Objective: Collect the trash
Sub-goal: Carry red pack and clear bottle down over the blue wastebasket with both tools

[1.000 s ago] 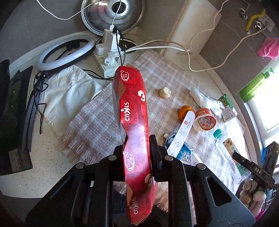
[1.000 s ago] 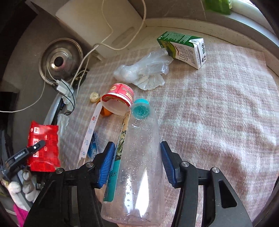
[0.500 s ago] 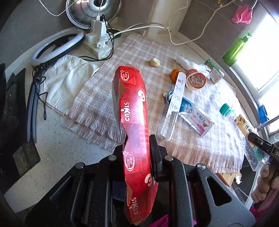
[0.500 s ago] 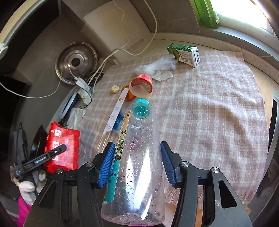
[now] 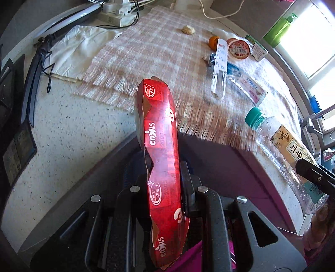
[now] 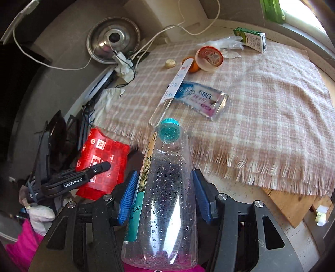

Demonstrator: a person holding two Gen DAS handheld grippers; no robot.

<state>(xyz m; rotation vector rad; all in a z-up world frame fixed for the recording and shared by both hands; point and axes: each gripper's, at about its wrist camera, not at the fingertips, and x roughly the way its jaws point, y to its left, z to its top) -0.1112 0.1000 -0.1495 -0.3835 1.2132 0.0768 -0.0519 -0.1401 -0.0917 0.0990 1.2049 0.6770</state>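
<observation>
My left gripper [image 5: 162,175] is shut on a flattened red snack box [image 5: 161,150], held past the counter's front edge over a dark gap. The same red box [image 6: 102,161] shows at the left of the right wrist view, with the left gripper's black finger across it. My right gripper [image 6: 163,188] is shut on a clear plastic bottle [image 6: 165,194] with a teal cap and a paper label. That bottle [image 5: 280,154] appears at the right of the left wrist view. More trash lies on the checked cloth [image 6: 261,100]: a red-lidded cup [image 6: 209,58], a blue-white wrapper [image 6: 201,98] and a milk carton [image 6: 251,39].
A long white tube pack [image 6: 173,87], an orange [image 6: 193,67], a crumpled clear bag [image 6: 226,44] and a small beige lump [image 6: 170,63] also lie on the cloth. A power strip with cables [image 5: 119,14], a white rag [image 5: 73,50] and a steel lid [image 6: 113,41] sit behind.
Both grippers have drawn back from the cloth toward the counter's front edge, each carrying its item. The table now looks farther away, and the bottle has come closer beside the red box.
</observation>
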